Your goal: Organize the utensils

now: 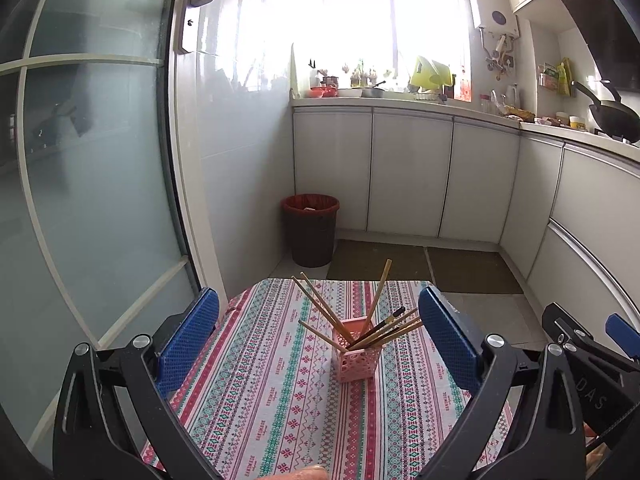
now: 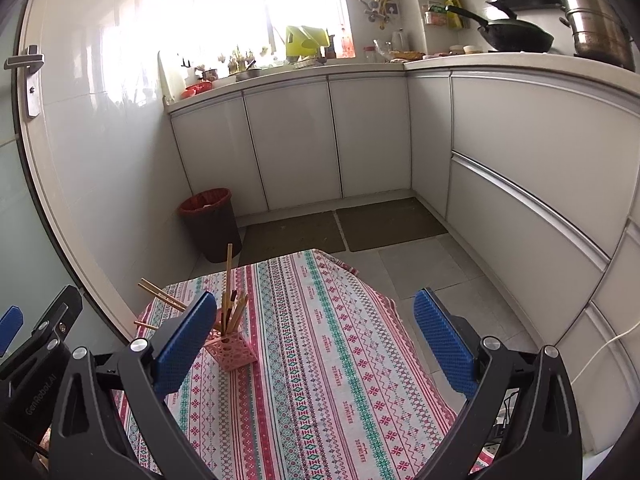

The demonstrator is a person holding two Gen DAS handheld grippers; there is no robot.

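I've got the pink lattice holder [image 1: 357, 356] standing upright on the striped tablecloth [image 1: 264, 400], roughly mid-table and a little toward the far edge. It's full of chopsticks [image 1: 374, 312], handles down in the cup, tips fanning up and out. One pale stick rises steeply, nearly vertical, leaning slightly right. A couple lean back and left toward the glass door [image 1: 92, 160]. A bundle, with one dark stick in it, tilts low to the right, long axes pointing at my left gripper's right-hand pad. One short end pokes out low on the left.

My left gripper [image 1: 318, 328] is spread wide, nothing between the blue pads, holder framed in the gap and clear of both. From the right wrist view, the holder [image 2: 231, 350] sits just behind that gripper's left pad, which hides part of the sticks [image 2: 234, 308]. My right gripper [image 2: 316, 328] is also wide apart and holding nothing, hovering over bare cloth [image 2: 320, 340].

Beyond the table: floor mats [image 1: 424, 264], a dark bin with a red liner [image 1: 311, 228] in the corner, white cabinets [image 1: 408, 168], and a wok [image 2: 516, 38] on the counter.
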